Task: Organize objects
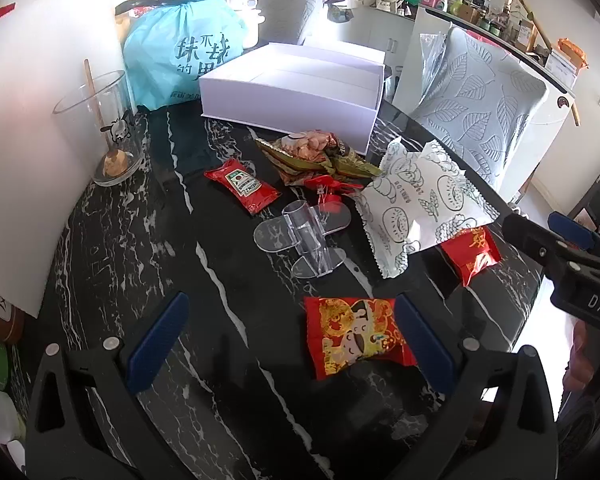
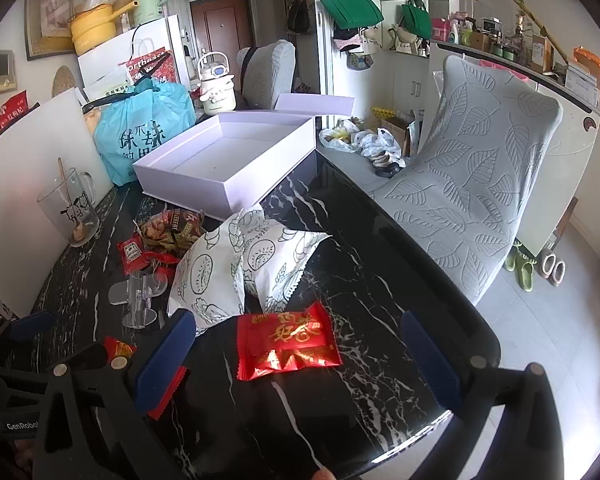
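Snack packets lie scattered on a black marble table [image 1: 228,360]. My left gripper [image 1: 292,336] is open, just above a red cartoon packet [image 1: 356,334] that lies by its right finger. My right gripper [image 2: 296,348] is open, with a red gold-lettered packet [image 2: 286,342] between its fingers on the table [image 2: 380,320]; this packet also shows in the left wrist view [image 1: 472,254]. A white patterned bag [image 1: 420,204] [image 2: 244,268], a ketchup sachet [image 1: 242,186] [image 2: 131,254], a crumpled nut packet [image 1: 316,152] [image 2: 172,230] and a clear acrylic stand [image 1: 300,240] [image 2: 138,296] lie nearby. An open white box [image 1: 296,92] [image 2: 228,160] stands at the back.
A glass mug with a stick [image 1: 108,132] [image 2: 72,208] stands at the left by a white board [image 1: 28,160]. A blue bag [image 1: 180,48] [image 2: 144,128] sits behind the box. A leaf-patterned chair [image 2: 480,184] stands past the table's right edge.
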Available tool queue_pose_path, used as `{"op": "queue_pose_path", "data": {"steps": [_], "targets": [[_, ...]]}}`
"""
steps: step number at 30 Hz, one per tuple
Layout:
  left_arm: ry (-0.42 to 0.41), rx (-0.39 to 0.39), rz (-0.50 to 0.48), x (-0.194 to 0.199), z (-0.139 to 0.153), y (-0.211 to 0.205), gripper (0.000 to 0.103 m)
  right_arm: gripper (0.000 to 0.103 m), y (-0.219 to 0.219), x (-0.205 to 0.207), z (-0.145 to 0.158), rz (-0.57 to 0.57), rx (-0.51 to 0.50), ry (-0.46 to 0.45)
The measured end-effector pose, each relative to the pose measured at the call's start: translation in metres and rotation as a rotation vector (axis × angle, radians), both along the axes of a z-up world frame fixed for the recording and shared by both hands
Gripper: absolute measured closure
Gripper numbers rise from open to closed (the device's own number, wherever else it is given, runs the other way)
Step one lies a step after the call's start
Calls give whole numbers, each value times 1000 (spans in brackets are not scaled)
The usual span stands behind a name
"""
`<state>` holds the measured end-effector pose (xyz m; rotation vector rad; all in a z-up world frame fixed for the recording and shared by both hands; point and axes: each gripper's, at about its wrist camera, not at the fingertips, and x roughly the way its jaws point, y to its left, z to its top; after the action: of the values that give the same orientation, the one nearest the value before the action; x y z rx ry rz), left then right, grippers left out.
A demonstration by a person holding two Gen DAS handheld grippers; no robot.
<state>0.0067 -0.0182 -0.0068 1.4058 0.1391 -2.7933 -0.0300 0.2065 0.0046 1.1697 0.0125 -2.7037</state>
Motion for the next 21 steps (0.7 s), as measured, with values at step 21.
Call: {"op": "queue_pose_path", "data": {"steps": [21], "targets": [[-6, 3, 10, -2, 1, -2, 0, 0, -3, -4, -5, 18, 0, -23]]}}
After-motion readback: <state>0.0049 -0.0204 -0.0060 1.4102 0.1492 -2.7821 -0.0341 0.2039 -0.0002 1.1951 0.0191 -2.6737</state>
